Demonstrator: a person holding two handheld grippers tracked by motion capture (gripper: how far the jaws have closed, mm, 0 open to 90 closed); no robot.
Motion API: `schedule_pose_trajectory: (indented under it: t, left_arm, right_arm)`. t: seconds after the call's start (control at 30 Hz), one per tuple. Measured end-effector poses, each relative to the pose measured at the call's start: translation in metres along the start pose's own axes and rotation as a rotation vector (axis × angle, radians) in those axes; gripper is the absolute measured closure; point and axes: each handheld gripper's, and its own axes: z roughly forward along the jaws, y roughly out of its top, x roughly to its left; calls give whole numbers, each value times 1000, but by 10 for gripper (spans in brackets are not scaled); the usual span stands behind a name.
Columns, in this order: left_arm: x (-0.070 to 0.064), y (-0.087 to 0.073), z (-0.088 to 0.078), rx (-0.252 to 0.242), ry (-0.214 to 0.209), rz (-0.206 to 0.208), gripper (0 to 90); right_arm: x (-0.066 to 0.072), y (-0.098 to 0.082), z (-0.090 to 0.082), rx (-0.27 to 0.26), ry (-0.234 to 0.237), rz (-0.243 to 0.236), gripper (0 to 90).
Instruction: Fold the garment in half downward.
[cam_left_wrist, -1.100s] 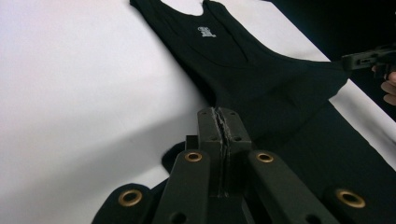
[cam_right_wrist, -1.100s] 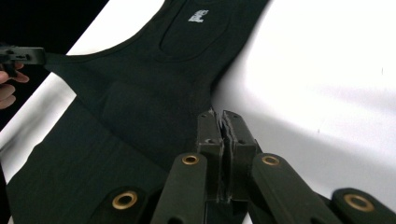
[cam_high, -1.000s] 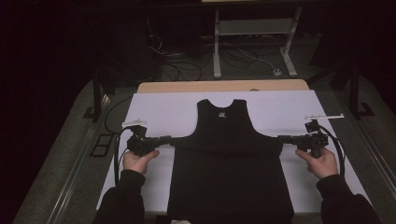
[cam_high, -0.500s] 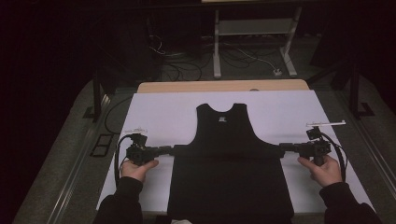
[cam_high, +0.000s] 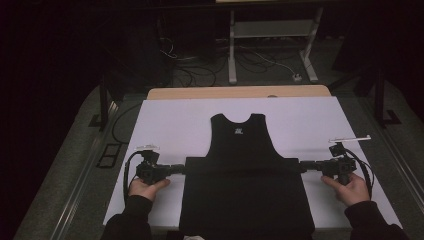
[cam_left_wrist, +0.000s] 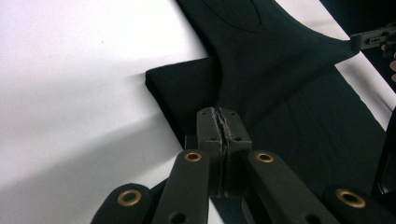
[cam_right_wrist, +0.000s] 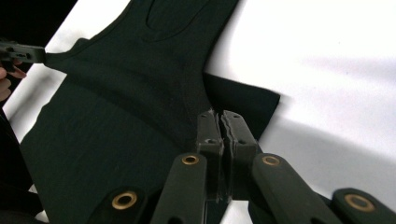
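1. Dark surroundings frame a white-covered worktop (cam_high: 165, 125) with a pale wooden strip along its far edge; cables and a light metal stand (cam_high: 270, 45) occupy the floor beyond.
2. One black sleeveless fabric top (cam_high: 245, 170) lies flat at the worktop's centre, neck opening towards the far side, lower part folded up so that the fold forms a straight band across the garment.
3. Left tongs (cam_high: 181, 168) sit at the garment's left edge, at the level of the fold. In the left gripper view the two black jaws are pressed together on the cloth edge (cam_left_wrist: 223, 126), clenched on the top.
4. Right tongs (cam_high: 303, 165) sit at the garment's right edge, opposite the left pair. In the right gripper view the jaws are likewise clamped together on the cloth edge (cam_right_wrist: 219, 128).
5. Fabric between the two grip points is drawn out towards each side and looks taut.
6. Each hand grips its tool from the near side, both resting low over the white cover, well apart from each other
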Motion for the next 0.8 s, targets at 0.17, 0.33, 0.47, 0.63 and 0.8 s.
schedule_pose_trajectory:
  t: [0.17, 0.33, 0.47, 0.63, 0.8]
  left_arm:
    - [-2, -1, -1, -2, 0, 3, 874]
    - [-4, -3, -2, 4, 4, 6, 875]
    - [-4, -4, -3, 7, 9, 7, 875]
    - [-3, -6, -3, 15, 7, -4, 875]
    - [-4, -7, -3, 32, 10, 1, 874]
  right_arm:
    - [1, -2, -1, 5, 1, -4, 852]
    - [3, -4, -5, -1, 8, -9, 852]
    - [6, -7, -7, 4, 9, -9, 852]
    - [6, -12, -8, 30, -2, -15, 853]
    - [7, -15, -4, 54, -14, -21, 852]
